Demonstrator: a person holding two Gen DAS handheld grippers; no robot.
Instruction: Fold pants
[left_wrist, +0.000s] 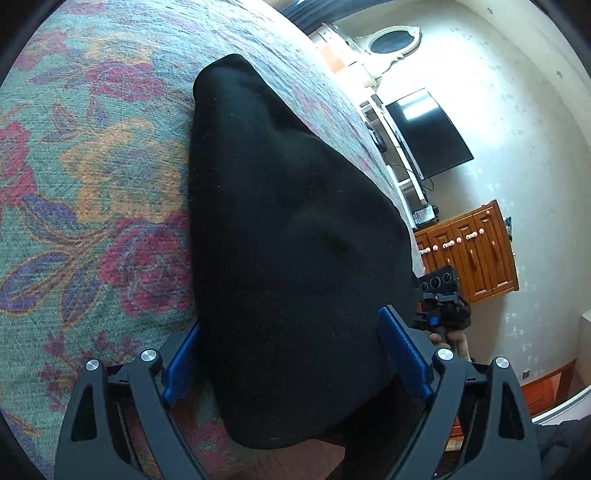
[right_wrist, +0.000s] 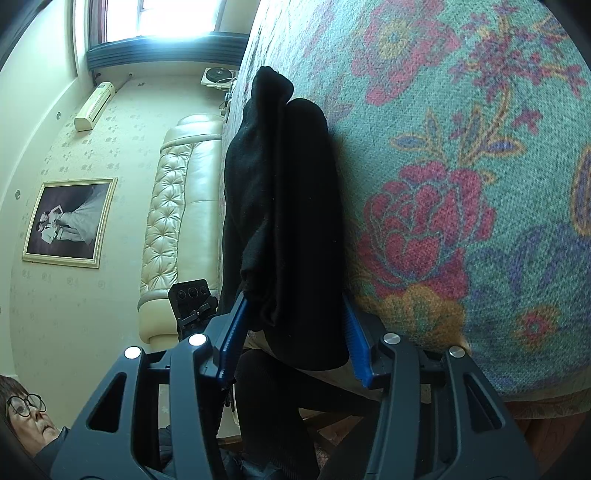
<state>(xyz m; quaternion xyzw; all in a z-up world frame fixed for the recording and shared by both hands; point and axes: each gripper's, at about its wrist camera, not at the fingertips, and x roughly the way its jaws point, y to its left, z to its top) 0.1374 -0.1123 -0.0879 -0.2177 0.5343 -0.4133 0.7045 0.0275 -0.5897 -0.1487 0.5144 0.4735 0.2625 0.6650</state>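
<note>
On the floral bedspread (left_wrist: 92, 155) lie the black pants (left_wrist: 288, 240), already doubled into a long narrow bundle whose near end overhangs the bed's edge. Both the left gripper (left_wrist: 291, 358) and right gripper (right_wrist: 291, 332) stand wide, fingers straddling that end without pinching it. Soft, light and limp, it will probably sag unless taken at both corners of the near end

Lying folded on a floral woven bedspread (left_wrist: 92, 155), black fabric pants (left_wrist: 288, 240) narrowing toward the far end. Straddling the near end, the left gripper (left_wrist: 291, 362) with blue-padded fingers (left_wrist: 404, 354) spread wide. Showing at right, the other black gripper (left_wrist: 445, 302), a wall-mounted dark television (left_wrist: 428, 136) and an orange wooden cabinet (left_wrist: 476, 251).
</note>
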